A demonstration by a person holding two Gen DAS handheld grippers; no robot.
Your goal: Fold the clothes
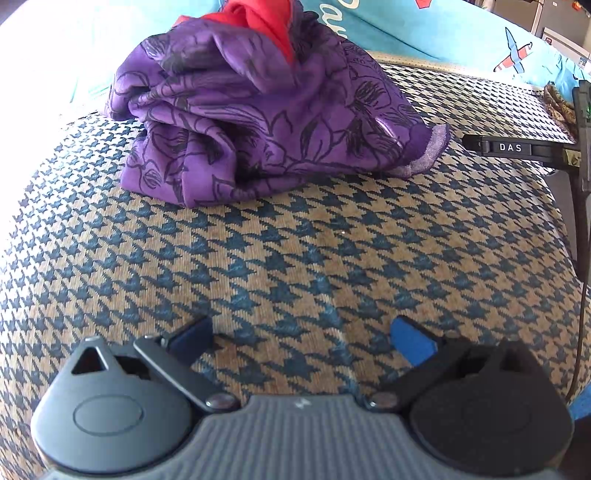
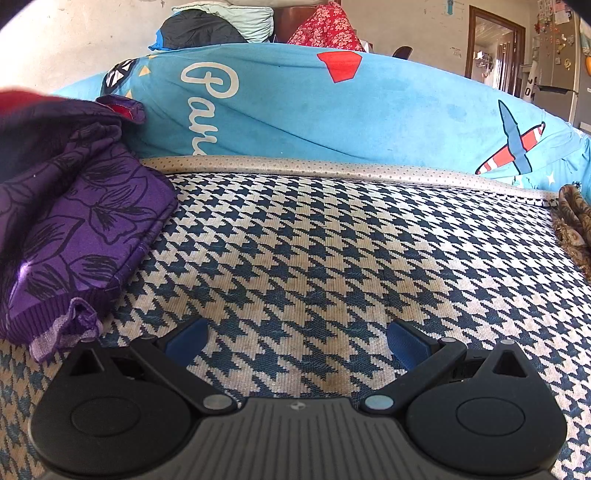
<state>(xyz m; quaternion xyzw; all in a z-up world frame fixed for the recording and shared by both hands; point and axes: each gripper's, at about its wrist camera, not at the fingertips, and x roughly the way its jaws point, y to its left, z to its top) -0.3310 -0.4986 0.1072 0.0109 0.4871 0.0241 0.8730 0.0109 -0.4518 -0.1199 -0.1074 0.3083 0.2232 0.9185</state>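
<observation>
A purple garment with a black flower print (image 1: 258, 122) sits in a loose, rumpled mound in the upper middle of the left wrist view, with a red cloth (image 1: 262, 18) showing at its top; in the right wrist view the same garment fills the left edge of the frame. Whether the red is a lining or a 2nd garment cannot be told. A ribbed lilac hem (image 2: 66, 332) trails toward the bottom left of the right view, just beside that gripper's body. The mound rests on a houndstooth cover (image 1: 295, 251), which fills the middle of both views. The left gripper (image 1: 301, 338), at the bottom of its frame, has its 2 blue pads spread apart with nothing between them; the right gripper (image 2: 297, 341) is likewise spread and holds nothing. Behind, across the top of the right view, lies a blue blanket (image 2: 332, 110) printed with an aeroplane. The risks, as a judgement: a pinch into the bunched mound could catch several layers at once, or the red cloth with the purple, so it lifts as a lump; the pads could also nip the cover beneath; and thin fabric may slip free.
</observation>
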